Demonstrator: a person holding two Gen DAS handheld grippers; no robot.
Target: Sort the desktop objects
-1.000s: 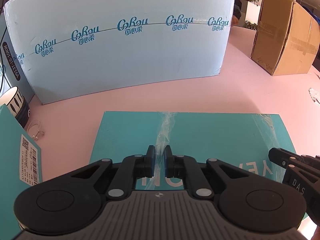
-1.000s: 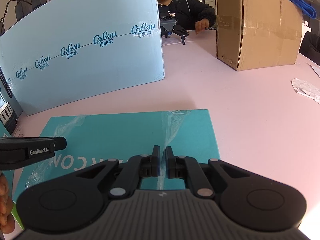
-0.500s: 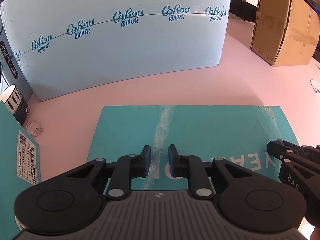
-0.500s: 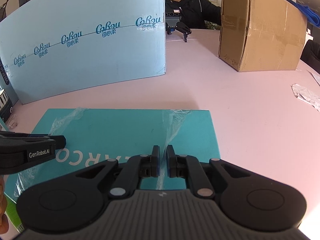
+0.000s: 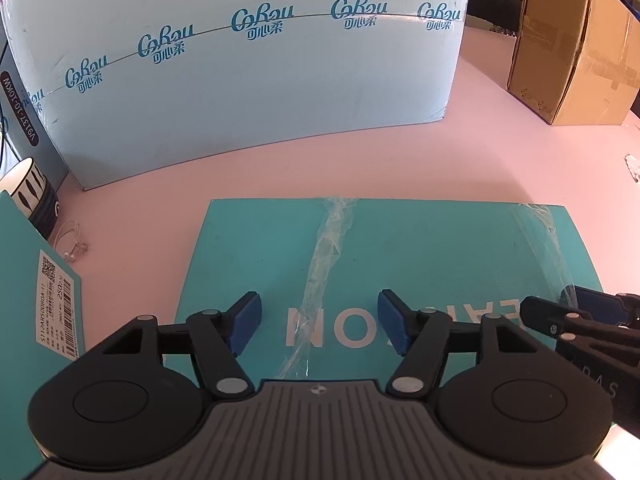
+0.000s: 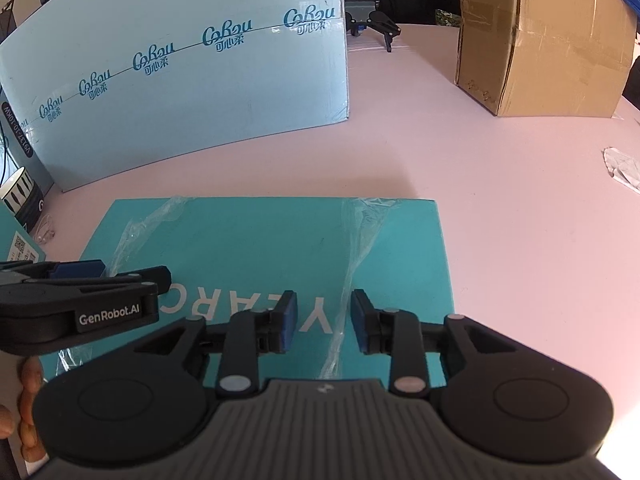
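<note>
You have the flat teal box (image 5: 400, 256) lying on the pink desk (image 5: 500, 160), towards its near edge, with the white lettering facing you upside down and two crumpled strips of clear tape (image 5: 328, 264) running across its lid. Both tools hang over the near part of that lid. Your left gripper (image 5: 319, 322) has its jaws opening, the blue pads (image 5: 248, 316) well apart with only the lid and one tape strip showing between them, nothing pinched. Your right gripper (image 6: 324, 320) is opening too, narrower than the left, and straddles the other tape strip (image 6: 352, 264) without pressing on it.

This looks like the release step: the box is set down flat and you are letting go of it. It sits in front of the big pale-blue tissue carton (image 5: 248, 80), with the brown cardboard carton (image 5: 576, 48) towards the far right corner.

For the next move, draw both tools up and back clear of the lid before you swing sideways, so a pad does not snag the loose tape and drag the box. Then pick your next item: a second teal box with a barcode label (image 5: 56, 300) is at the left edge, and a striped mug (image 5: 32, 192) stands beside it, with a small looped cord (image 5: 74, 240) lying near.
</note>
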